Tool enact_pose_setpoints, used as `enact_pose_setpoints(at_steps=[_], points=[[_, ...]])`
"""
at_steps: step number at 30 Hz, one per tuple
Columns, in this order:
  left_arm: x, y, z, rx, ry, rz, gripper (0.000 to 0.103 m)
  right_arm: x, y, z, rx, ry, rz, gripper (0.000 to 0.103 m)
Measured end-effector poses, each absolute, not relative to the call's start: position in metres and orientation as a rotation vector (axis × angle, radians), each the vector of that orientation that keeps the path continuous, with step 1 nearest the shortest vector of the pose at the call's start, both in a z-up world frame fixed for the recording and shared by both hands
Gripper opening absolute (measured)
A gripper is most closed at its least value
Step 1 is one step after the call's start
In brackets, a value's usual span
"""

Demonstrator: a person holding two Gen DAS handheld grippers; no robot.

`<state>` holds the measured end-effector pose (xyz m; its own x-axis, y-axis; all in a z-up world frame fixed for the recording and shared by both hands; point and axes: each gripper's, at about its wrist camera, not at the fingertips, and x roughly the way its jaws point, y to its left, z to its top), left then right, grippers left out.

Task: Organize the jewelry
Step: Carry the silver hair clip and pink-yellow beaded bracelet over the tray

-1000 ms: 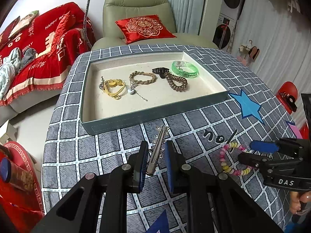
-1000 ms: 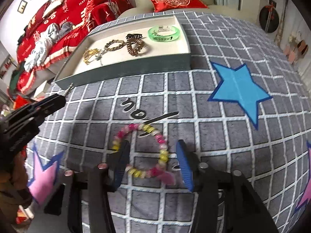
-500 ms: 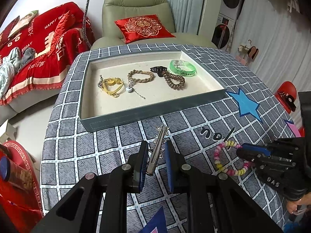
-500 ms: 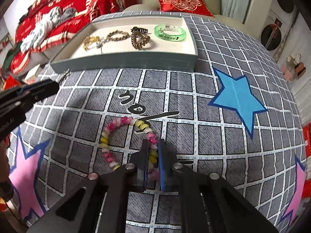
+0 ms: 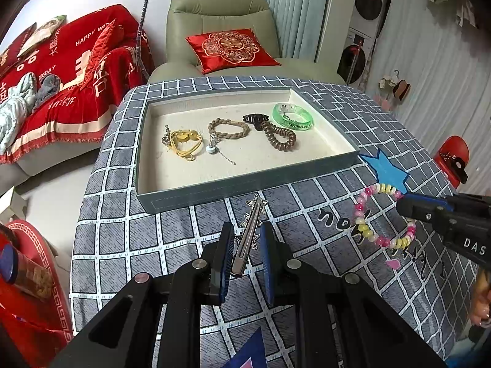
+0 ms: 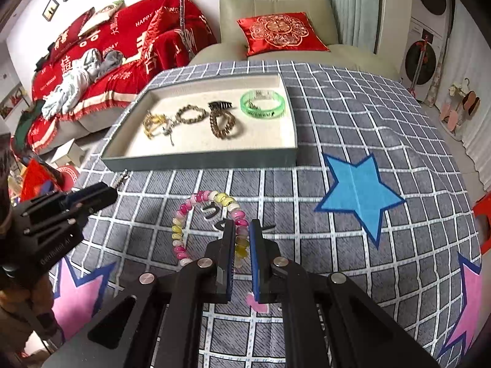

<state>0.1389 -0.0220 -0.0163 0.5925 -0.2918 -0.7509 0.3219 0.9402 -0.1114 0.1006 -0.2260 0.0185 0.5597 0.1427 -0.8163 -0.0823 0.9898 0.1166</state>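
My left gripper is shut on a silver star hair clip and holds it above the cloth, in front of the grey jewelry tray. My right gripper is shut on a pink and yellow bead bracelet, lifted off the cloth; the bracelet also shows in the left wrist view. The tray holds a yellow bracelet, a braided bracelet, a dark hair claw, a brown coil bracelet and a green bangle.
The table wears a grey grid cloth with blue and pink stars. A green armchair with a red cushion stands behind it, and a red-covered sofa is at the left. The table edge drops off at the left.
My right gripper closed on the bead bracelet and lifted it off the cloth toward the tray. My left gripper kept hold of the hair clip and barely moved.
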Motion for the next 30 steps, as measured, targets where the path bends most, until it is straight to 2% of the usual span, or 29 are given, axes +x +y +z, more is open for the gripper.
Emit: enact_pose_setpoints(at_steps=[16, 30], points=[[0.153, -0.013, 0.002, 0.018, 0.828, -0.345, 0.034, 0.127, -0.22, 0.045, 0.073, 0.918, 0.173, 0.01], [0.207, 0.005, 0.039, -0.012, 0.775, -0.309, 0.034, 0.18, -0.23, 0.061, 0.125, 0.918, 0.176, 0.01]])
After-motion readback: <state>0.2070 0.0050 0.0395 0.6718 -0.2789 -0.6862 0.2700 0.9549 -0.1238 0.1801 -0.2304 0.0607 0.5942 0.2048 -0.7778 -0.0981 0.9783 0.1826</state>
